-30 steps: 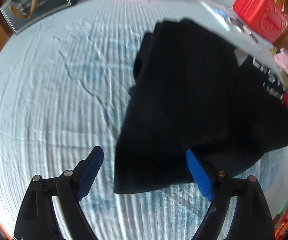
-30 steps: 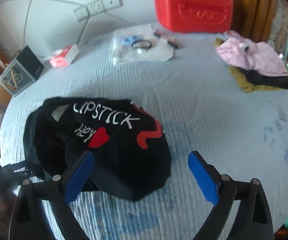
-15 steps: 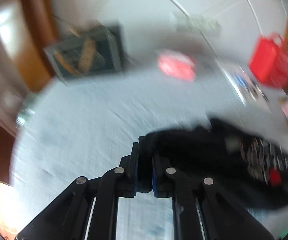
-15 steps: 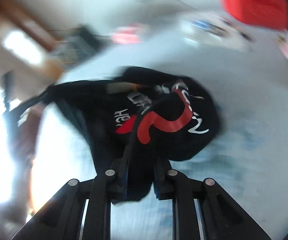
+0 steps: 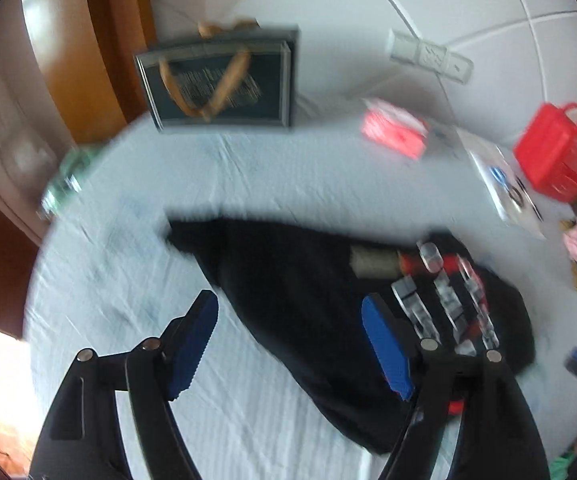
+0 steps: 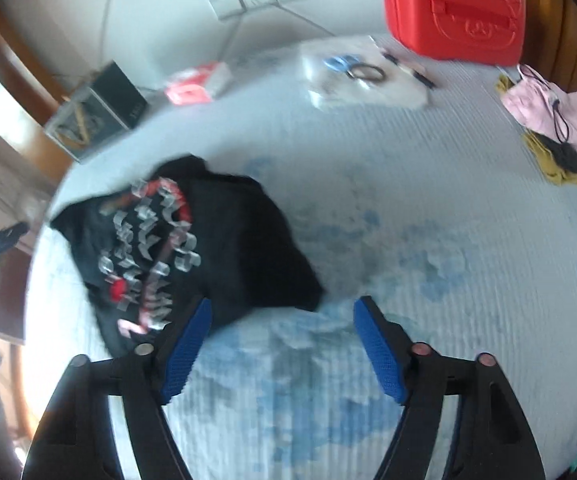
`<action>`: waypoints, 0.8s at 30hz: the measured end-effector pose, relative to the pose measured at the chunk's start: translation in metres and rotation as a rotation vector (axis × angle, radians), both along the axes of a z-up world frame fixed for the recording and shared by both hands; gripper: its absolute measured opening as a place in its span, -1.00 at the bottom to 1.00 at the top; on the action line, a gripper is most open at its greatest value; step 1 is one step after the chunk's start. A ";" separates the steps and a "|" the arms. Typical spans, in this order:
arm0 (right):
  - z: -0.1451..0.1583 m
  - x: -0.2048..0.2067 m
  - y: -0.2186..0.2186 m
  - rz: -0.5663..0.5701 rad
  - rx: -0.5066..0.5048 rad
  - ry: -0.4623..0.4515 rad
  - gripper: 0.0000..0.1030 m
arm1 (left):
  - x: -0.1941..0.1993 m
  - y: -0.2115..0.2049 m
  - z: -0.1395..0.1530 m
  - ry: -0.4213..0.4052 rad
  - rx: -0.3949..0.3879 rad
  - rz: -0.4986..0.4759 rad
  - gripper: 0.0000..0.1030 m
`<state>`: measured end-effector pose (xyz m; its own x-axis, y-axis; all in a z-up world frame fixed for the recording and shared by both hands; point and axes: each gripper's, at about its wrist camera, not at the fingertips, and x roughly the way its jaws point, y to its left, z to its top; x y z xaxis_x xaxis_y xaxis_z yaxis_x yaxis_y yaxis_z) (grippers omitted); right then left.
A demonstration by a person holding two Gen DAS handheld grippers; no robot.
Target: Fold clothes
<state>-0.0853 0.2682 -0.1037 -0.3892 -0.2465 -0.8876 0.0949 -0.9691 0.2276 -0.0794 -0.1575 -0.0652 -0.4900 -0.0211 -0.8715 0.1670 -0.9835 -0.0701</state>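
A black T-shirt point(image 5: 300, 304) with white and red lettering lies bunched on the pale blue bedsheet point(image 5: 288, 184). In the left wrist view my left gripper point(image 5: 290, 340) hovers above the shirt's left part; its jaws are opening and the pads press on nothing. In the right wrist view the same black T-shirt point(image 6: 224, 248) lies left of centre. My right gripper point(image 6: 282, 350) hangs over the sheet by the shirt's lower right edge, jaws opening, no cloth between the blue pads point(image 6: 376, 354).
A dark gift bag point(image 5: 220, 80), a red-and-white packet point(image 5: 394, 128) and a red case point(image 6: 452, 8) stand along the headboard. A plastic pouch with hair ties point(image 6: 364, 76) lies near the case. Pink and yellow clothes point(image 6: 556, 128) are heaped at the right.
Both grippers shut on the shirt half a second ago and have now let go and opened. The left one has risen and tilted up, showing the headboard. The shirt now lies spread wider.
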 end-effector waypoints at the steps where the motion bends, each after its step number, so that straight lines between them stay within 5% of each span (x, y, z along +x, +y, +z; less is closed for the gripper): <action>1: -0.005 0.000 0.001 0.006 0.032 -0.001 0.60 | 0.009 0.011 -0.012 -0.017 0.014 -0.011 0.44; 9: -0.046 -0.005 0.000 0.121 0.125 -0.047 0.68 | 0.052 0.076 -0.113 -0.219 0.018 -0.075 0.44; 12: -0.058 -0.014 -0.014 0.162 0.162 -0.026 0.70 | 0.053 0.082 -0.124 -0.211 0.021 -0.063 -0.03; 13: -0.063 -0.018 -0.020 0.178 0.173 -0.021 0.70 | 0.051 0.083 -0.123 -0.215 0.032 -0.067 -0.52; 15: -0.070 -0.026 -0.034 0.211 0.190 -0.008 0.64 | 0.045 0.083 -0.118 -0.216 0.033 -0.050 -0.83; 16: -0.071 -0.030 -0.040 0.224 0.192 -0.001 0.47 | 0.041 0.082 -0.112 -0.199 0.012 -0.039 -0.95; 18: -0.072 -0.038 -0.054 0.247 0.197 0.001 -0.79 | 0.033 0.079 -0.092 -0.150 -0.034 -0.031 -0.95; 20: -0.066 -0.046 -0.063 0.250 0.169 -0.014 -0.86 | 0.026 0.075 -0.065 -0.082 -0.084 -0.025 -0.95; 24: -0.009 -0.047 -0.044 0.152 -0.009 0.109 -0.88 | 0.003 0.066 0.000 0.042 -0.161 -0.058 -0.95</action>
<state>-0.1323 0.2246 -0.1124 -0.4403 -0.3179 -0.8397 0.2647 -0.9396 0.2169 -0.0761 -0.0912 -0.0652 -0.5300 -0.1290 -0.8381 0.1098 -0.9905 0.0830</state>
